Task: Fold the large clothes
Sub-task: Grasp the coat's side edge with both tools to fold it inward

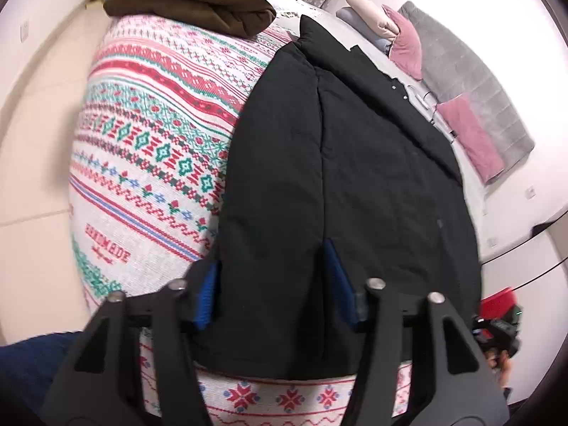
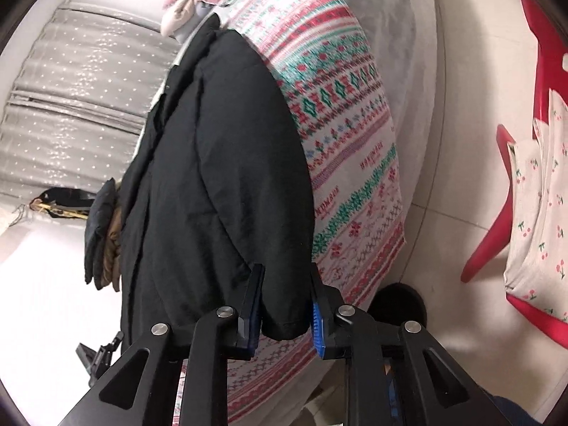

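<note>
Black padded coat (image 1: 355,163) flat, lengthwise on the patterned blanket (image 1: 149,135), hem nearest.

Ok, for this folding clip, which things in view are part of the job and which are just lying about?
Part of the job:
black jacket
left gripper, closing on the jacket's hem
right gripper, closing on a jacket corner
patterned blanket beneath the jacket

Just lying about:
brown garment
pink pillows
grey blanket
red chair
floral cloth
</note>
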`<state>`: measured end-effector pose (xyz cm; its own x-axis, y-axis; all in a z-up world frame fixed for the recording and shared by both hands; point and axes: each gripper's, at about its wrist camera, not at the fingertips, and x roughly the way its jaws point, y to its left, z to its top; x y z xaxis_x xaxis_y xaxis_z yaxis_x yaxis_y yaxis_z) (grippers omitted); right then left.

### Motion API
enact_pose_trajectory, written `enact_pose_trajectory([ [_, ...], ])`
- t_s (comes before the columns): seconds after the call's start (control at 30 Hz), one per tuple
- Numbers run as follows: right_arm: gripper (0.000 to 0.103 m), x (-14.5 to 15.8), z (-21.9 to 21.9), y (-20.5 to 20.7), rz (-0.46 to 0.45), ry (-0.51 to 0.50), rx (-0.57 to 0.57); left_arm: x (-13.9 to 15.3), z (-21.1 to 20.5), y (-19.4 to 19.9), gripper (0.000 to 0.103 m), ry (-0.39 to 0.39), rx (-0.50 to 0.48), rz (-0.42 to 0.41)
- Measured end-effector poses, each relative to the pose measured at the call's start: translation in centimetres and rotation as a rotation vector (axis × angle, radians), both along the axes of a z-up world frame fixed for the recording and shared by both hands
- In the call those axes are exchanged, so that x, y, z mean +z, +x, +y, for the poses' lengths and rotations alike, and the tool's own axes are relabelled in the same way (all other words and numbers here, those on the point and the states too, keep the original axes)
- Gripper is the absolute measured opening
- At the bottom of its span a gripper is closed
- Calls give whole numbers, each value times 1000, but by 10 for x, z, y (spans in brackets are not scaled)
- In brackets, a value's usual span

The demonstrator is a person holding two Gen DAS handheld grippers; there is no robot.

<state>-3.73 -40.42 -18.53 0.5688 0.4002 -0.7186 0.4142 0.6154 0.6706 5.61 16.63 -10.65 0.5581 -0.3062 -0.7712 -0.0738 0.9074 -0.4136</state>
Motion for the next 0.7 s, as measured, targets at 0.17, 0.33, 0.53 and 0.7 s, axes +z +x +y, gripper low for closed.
enact_pose_trajectory([
  [0.17,9,19,6,-6,-52,-73,-16,11,9,-3,8,-38,59,-12],
  [0.33,8,55,5,-23,-202,-78,-74,32,12,-8,7,-104,65,-66],
  [0.53,8,72,6,-25,-284,-41,-104,29,7,0,11,-141,39,-35],
  [0.7,8,71,13,-18,-279,-24,-112,16,8,3,12,-133,64,24],
])
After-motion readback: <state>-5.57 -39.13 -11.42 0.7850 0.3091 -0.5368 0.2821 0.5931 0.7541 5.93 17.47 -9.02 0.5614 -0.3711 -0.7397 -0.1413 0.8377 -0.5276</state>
